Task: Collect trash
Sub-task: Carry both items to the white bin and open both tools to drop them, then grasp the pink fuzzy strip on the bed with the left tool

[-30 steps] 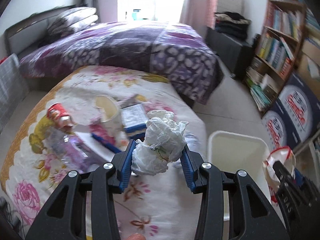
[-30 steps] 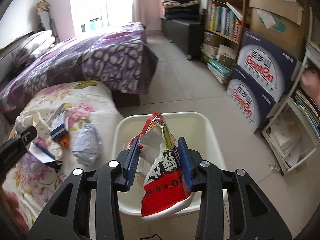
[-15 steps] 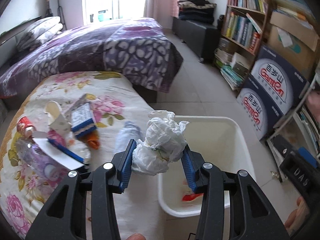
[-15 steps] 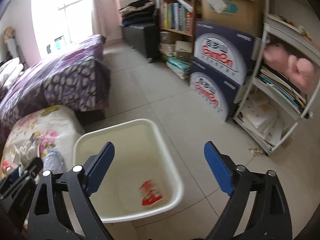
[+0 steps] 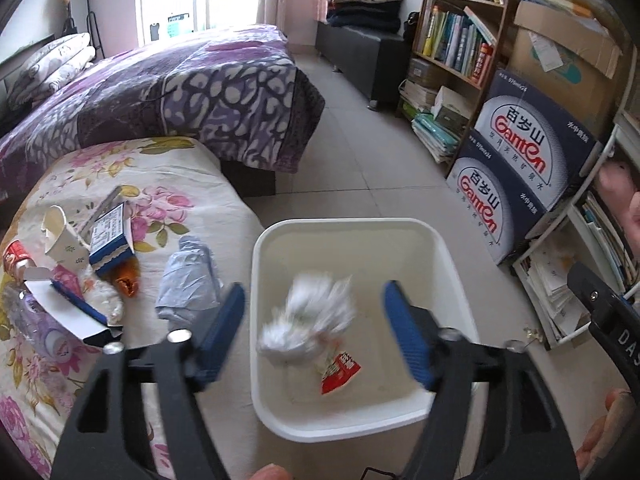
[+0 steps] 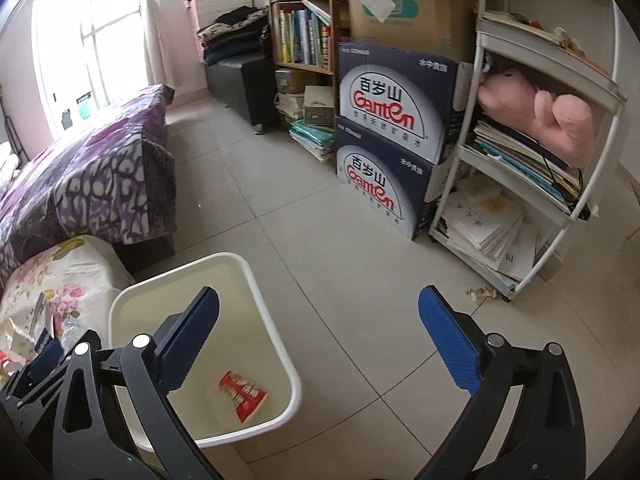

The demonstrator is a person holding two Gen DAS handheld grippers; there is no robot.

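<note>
I had the left gripper (image 5: 312, 332) over the bin (image 5: 440, 248), jaws spread wide and holding nothing. The tissue wad (image 5: 308, 320) showed as a white blur between the pads, touching neither, above the bin's inside; I judged it to be falling in. A red wrapper (image 5: 340, 374) already lay on the bin floor, flat and crinkled.

The right gripper (image 6: 320, 340) hung over bare floor tile just right of the bin, its jaws also fully apart and empty. From its view the wrapper (image 6: 242, 396) lay at lower left, inside the bin (image 6: 280, 356).

What remained sat on the flowered tabletop (image 5: 192, 176), to the left of both grippers and nearer my left one. Closest was a crumpled blue-grey wrap (image 5: 188, 284), soft and limp, its long axis running away from me, just beside the left jaw. Farther left lay a small blue-and-white box (image 5: 110, 238), a paper cup (image 5: 60, 236) on its side, an open white carton (image 5: 60, 308), a clear bottle (image 5: 36, 320), and a red can (image 5: 16, 256) at the edge. I reckoned the wrap was the next pick, a short swing left, and it would squash easily in the pads.
</note>
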